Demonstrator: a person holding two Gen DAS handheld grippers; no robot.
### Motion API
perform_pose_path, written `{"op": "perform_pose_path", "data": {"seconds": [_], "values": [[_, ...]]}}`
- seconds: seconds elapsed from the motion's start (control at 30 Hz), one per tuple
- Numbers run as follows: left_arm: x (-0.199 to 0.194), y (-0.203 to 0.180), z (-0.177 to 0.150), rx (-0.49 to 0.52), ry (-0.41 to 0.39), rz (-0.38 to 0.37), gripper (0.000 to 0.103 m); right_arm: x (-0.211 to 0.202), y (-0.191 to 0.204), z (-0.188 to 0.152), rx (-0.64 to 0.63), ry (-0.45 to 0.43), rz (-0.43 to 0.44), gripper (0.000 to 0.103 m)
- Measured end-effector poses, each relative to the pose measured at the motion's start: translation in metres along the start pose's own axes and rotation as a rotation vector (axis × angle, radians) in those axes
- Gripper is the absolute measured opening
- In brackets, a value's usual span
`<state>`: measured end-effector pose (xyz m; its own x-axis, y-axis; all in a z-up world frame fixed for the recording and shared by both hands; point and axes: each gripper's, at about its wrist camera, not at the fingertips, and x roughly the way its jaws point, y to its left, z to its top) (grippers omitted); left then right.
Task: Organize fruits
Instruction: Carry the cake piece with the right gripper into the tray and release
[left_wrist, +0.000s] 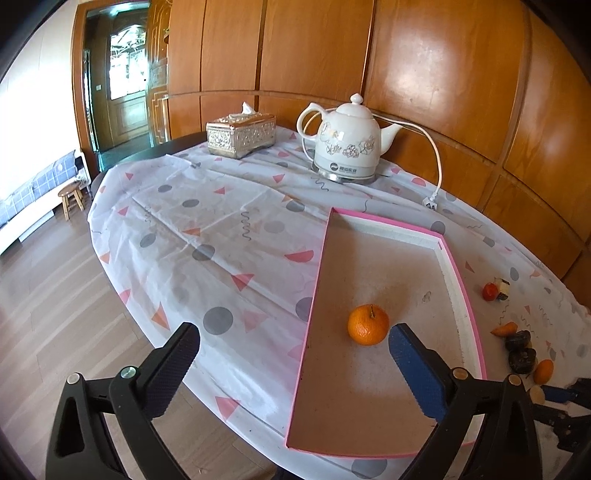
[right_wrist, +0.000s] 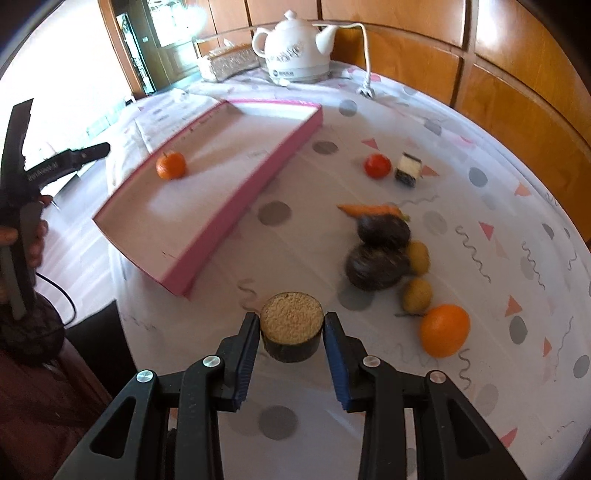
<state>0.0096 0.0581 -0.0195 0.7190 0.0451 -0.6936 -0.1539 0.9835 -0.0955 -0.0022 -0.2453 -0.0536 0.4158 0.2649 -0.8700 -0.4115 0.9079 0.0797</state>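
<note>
An orange tangerine (left_wrist: 368, 324) (right_wrist: 170, 165) lies alone inside the shallow pink-edged tray (left_wrist: 321, 258) (right_wrist: 258, 173). My left gripper (left_wrist: 293, 341) stands wide open just in front of it, with nothing between its fingers. My right gripper (right_wrist: 290, 320) is shut on a small dark round piece with a tan grainy top (right_wrist: 290, 323), held above the cloth. On the cloth to the right lie a larger orange (right_wrist: 444, 329), two yellow-green fruits (right_wrist: 417, 293), two dark purple items (right_wrist: 376, 266), a carrot (right_wrist: 369, 209), a red tomato (right_wrist: 377, 165) and a black-and-white cube (right_wrist: 407, 168).
A white electric kettle (left_wrist: 345, 142) with its cord and a silver tissue box (left_wrist: 241, 134) stand at the table's far side by the wood-panelled wall. The table edge drops to wooden floor on the left. A person's hand (right_wrist: 35, 240) holds the other gripper at the left.
</note>
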Motion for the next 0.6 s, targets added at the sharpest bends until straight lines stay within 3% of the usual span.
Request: {"op": "perform_pose_path", "data": {"seconds": [0.37,0.6], "values": [[-0.006,0.005,0.002,0.002,-0.048,0.042,0.103,0.003,0.027,0.039,0.018,-0.074,0.054,0.035],[-0.004,0.009,0.003,0.004,-0.054,0.095,0.103,0.021,0.053,0.086,0.013,-0.114,0.098,0.035]]}}
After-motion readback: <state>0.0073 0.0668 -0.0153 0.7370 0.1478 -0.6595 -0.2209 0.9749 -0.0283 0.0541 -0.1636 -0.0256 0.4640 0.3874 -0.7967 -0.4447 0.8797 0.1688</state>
